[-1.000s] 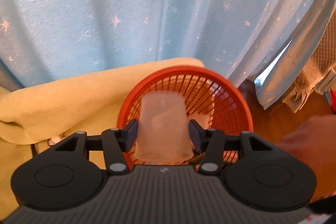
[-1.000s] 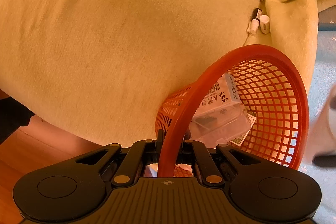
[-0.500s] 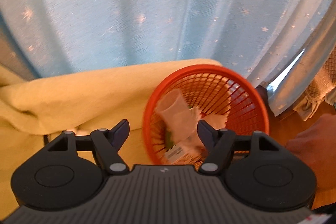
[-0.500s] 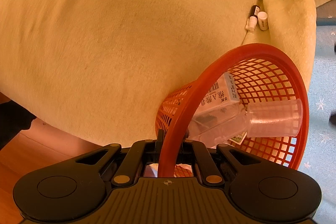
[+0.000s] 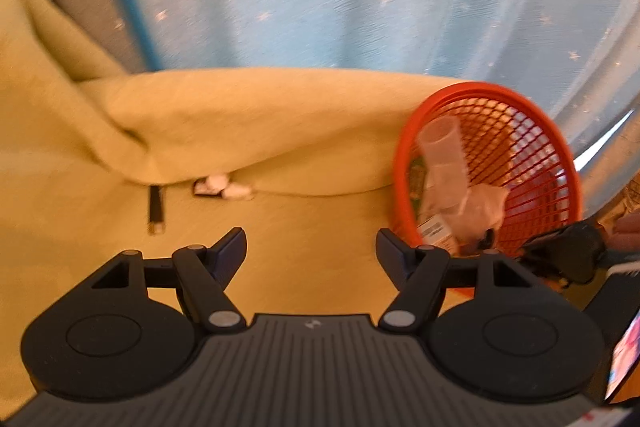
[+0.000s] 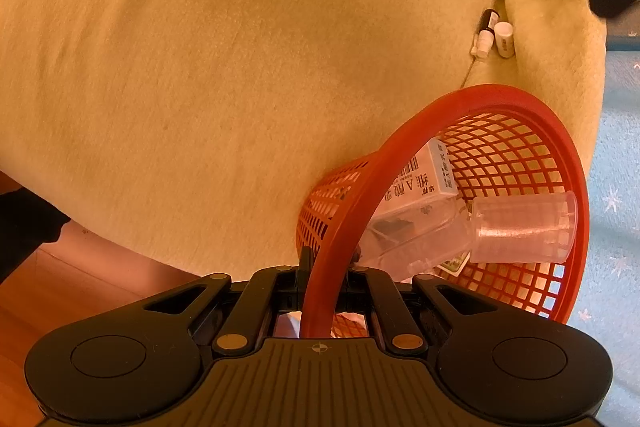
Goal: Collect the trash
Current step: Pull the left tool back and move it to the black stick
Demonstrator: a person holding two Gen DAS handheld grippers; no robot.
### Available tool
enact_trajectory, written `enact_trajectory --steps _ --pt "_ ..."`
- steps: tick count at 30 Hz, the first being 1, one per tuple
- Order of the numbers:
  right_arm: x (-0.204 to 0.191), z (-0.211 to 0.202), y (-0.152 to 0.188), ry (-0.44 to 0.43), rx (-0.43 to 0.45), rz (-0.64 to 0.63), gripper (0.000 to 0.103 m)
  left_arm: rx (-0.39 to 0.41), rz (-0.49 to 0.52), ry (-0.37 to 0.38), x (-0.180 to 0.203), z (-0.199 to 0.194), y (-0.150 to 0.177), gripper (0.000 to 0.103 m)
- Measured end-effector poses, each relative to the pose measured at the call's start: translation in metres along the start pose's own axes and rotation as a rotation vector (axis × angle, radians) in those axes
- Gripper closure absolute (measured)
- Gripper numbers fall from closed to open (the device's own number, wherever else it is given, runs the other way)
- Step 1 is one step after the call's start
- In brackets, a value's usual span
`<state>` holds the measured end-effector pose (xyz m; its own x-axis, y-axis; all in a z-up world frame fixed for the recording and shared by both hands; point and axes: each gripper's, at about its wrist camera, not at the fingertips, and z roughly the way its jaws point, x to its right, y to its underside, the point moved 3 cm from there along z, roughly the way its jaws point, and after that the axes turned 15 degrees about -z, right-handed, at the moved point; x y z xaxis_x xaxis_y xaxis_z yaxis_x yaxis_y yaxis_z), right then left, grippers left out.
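Over a yellow blanket [image 5: 280, 131], the left gripper [image 5: 310, 247] hangs with jaws spread wide and empty. At three o'clock, the right gripper [image 6: 320, 267] stays clamped on the rim of a red mesh wastebasket [image 6: 520, 103], where a clear plastic cup [image 6: 524, 231] lies beside a white barcoded box [image 6: 424, 179].

Glossy red plastic basket [image 6: 568, 163], clear plastic cup [image 6: 524, 231], fuzzy yellow blanket [image 6: 240, 67]

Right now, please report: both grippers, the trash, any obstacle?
Left gripper open, empty. Right gripper shut on red basket rim. Plastic cup lies inside the basket. Small bottles remain on yellow blanket; path clear.
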<state>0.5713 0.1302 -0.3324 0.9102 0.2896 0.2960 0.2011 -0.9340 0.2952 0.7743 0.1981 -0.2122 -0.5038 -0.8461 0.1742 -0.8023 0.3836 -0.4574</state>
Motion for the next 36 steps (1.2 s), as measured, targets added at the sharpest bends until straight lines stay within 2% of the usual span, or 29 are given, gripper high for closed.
enact_trajectory --steps 13,20,30,36 --pt "0.003 0.0 -0.004 -0.015 -0.014 -0.003 0.101 0.01 -0.052 -0.101 -0.057 0.004 0.01 0.035" --pt "0.006 -0.001 -0.005 -0.029 -0.016 0.004 0.1 0.024 -0.098 -0.138 -0.088 0.019 0.006 0.035" --pt "0.01 -0.001 -0.004 -0.049 -0.017 0.02 0.1 0.026 -0.136 -0.187 -0.12 0.072 -0.008 0.035" --pt "0.014 -0.003 -0.003 -0.065 -0.012 0.039 0.1 0.015 -0.115 -0.203 -0.129 0.109 -0.017 0.035"
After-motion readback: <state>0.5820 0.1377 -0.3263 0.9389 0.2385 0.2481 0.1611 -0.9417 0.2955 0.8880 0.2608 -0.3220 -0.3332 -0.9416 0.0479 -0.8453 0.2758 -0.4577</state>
